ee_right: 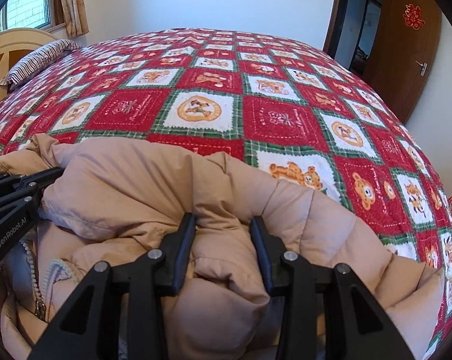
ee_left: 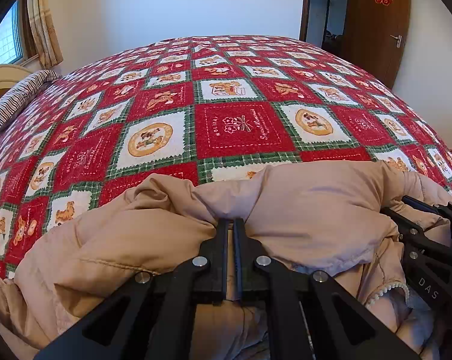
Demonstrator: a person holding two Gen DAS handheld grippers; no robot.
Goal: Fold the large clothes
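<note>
Nearest the cameras, both grippers are buried in a puffy beige down jacket [ee_left: 301, 210] that lies bunched at the near edge of the bed [ee_left: 235, 126]. The left gripper [ee_left: 230, 225] has its fingers [ee_left: 223, 240] drawn almost together, pinching a thin gather of the jacket's shell between them. The right gripper [ee_right: 223, 228] has its fingers [ee_right: 185, 240] set apart with a thick padded roll of the same jacket filling the gap; whether they are pressing on it or only straddling it I cannot tell. Each gripper shows at the edge of the other's view, so the two sit close beside each other on the garment.

Judging by this, the step in hand is taking hold of the jacket to lift or spread it; no fold has been laid yet. The next move would call for the right fingers to close firmly on the padding, then both hands to draw apart and carry the jacket toward the middle of the bed so it lies flat.

The jacket is quilted, soft and crumpled, with its paler lining [ee_right: 19, 258] and an open white zipper [ee_right: 31, 258] turned up at its near side. Beyond it the red, white and green patchwork bedspread [ee_right: 286, 120] stretches bare to the far edge, with a striped pillow [ee_right: 37, 60] at the far left corner.
</note>
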